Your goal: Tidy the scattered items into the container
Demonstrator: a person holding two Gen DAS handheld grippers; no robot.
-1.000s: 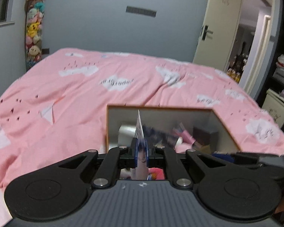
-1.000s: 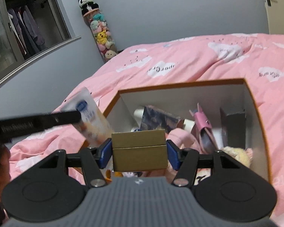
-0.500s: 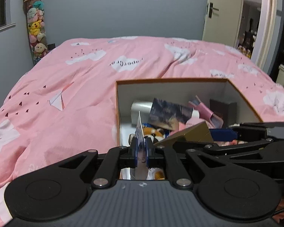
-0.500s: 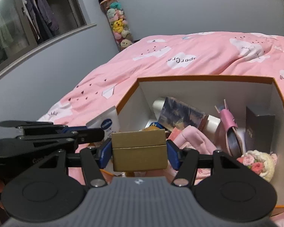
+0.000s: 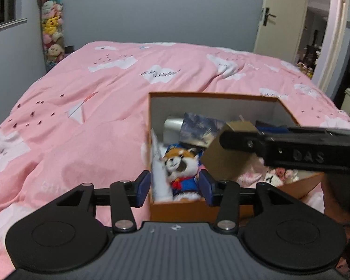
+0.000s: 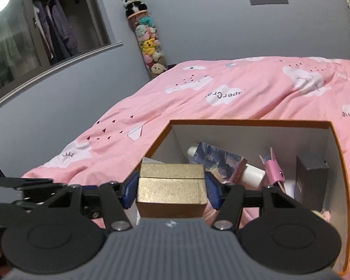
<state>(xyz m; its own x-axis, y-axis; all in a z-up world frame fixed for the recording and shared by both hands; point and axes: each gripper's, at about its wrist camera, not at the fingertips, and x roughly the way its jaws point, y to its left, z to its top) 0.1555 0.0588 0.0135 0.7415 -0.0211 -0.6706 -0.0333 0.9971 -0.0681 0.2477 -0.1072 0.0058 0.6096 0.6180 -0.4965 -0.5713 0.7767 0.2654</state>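
Observation:
The orange box (image 5: 186, 210) with a white inside sits on the pink bed and holds several items, among them a plush fox (image 5: 182, 163). My left gripper (image 5: 175, 190) hovers over the box's near left corner with its jaws opening. A white tube (image 5: 159, 177), blurred, stands loose against the box's left wall, and no pad presses on it. My right gripper (image 6: 172, 189) is shut on a gold carton (image 6: 172, 186) above the box (image 6: 245, 122). From the left wrist view the carton (image 5: 228, 156) hangs over the box's middle.
A pink duvet (image 5: 81, 128) covers the bed all around the box. A tall column of plush toys (image 6: 149, 44) stands against the grey wall. A door (image 5: 282, 21) and dark shelves lie to the right. Inside the box lie a patterned packet (image 6: 221, 161), a pink item and a dark carton (image 6: 311, 179).
The left jaws, shut on the white tube before, have spread, and the tube has dropped into the box's left corner. The right gripper keeps the gold carton over the box.

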